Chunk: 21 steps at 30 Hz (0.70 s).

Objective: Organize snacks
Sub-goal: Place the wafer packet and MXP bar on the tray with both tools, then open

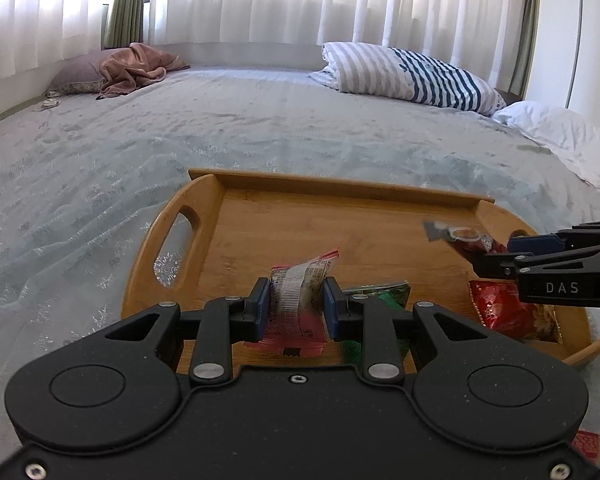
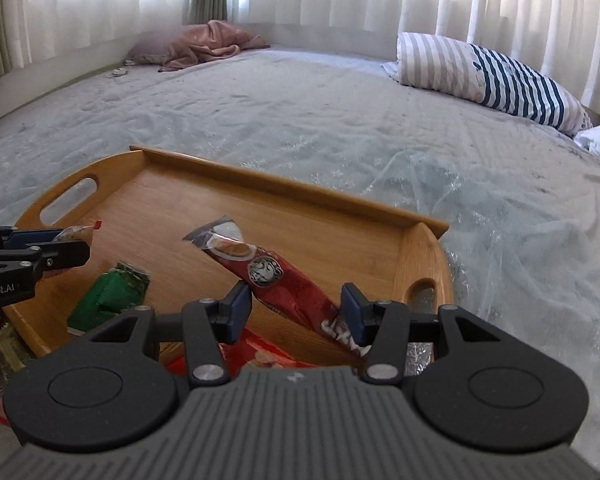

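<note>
A wooden tray point(image 1: 268, 216) with handle cutouts lies on the bed; it also shows in the right wrist view point(image 2: 284, 188). My left gripper point(image 1: 296, 304) is shut on a pink and white snack packet point(image 1: 298, 288) over the tray's near side. My right gripper point(image 2: 296, 312) is open, its fingers apart around a long red snack stick pack point(image 2: 284, 280) that slants over the tray; from the left wrist view the pack point(image 1: 466, 240) sticks out past the right gripper point(image 1: 500, 256). A green packet point(image 2: 108, 296) and a red bag point(image 1: 500, 308) lie on the tray.
The tray sits on a pale grey-blue bedspread point(image 1: 260, 128). A striped pillow point(image 1: 412, 72) and white pillow point(image 1: 560, 136) lie at the far right, a mauve pillow with a pink cloth point(image 1: 132, 64) at the far left. More snack packets point(image 2: 0, 356) lie beside the tray's near left.
</note>
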Available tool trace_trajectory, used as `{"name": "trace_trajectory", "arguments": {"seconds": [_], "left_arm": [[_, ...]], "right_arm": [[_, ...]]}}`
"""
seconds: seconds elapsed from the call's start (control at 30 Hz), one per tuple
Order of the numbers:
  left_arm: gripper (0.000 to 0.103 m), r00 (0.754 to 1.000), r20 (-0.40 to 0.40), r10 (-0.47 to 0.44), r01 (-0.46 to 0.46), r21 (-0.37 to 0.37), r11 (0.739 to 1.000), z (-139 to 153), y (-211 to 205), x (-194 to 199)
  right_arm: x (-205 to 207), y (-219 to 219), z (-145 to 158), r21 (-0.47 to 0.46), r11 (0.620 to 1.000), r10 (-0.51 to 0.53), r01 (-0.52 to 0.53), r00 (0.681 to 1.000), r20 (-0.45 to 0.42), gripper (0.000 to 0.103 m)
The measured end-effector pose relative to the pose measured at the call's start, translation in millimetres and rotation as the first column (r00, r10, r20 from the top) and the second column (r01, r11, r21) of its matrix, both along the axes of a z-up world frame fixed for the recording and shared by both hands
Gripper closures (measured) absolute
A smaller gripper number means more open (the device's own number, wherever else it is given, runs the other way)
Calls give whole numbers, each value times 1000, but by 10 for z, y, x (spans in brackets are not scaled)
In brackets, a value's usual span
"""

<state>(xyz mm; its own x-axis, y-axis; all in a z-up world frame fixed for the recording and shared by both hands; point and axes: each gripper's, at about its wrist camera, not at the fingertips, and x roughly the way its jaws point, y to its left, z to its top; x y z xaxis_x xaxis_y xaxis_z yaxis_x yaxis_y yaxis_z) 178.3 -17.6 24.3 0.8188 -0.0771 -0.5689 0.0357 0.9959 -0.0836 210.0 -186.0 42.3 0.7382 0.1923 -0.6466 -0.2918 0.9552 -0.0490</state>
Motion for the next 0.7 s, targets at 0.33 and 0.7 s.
{"name": "trace_trajectory", "arguments": {"seconds": [0.33,0.7], "left_arm": [[77,1000,-27,8,-7,25,1000,-50,-42,52],[67,999,-37,-5,6,15,1000,-35,-50,63]], "right_arm": [[1,30,-39,-1,1000,21,-21,1000,-17,50],[-51,4,-5,32,999,15,-15,1000,-1,39]]}}
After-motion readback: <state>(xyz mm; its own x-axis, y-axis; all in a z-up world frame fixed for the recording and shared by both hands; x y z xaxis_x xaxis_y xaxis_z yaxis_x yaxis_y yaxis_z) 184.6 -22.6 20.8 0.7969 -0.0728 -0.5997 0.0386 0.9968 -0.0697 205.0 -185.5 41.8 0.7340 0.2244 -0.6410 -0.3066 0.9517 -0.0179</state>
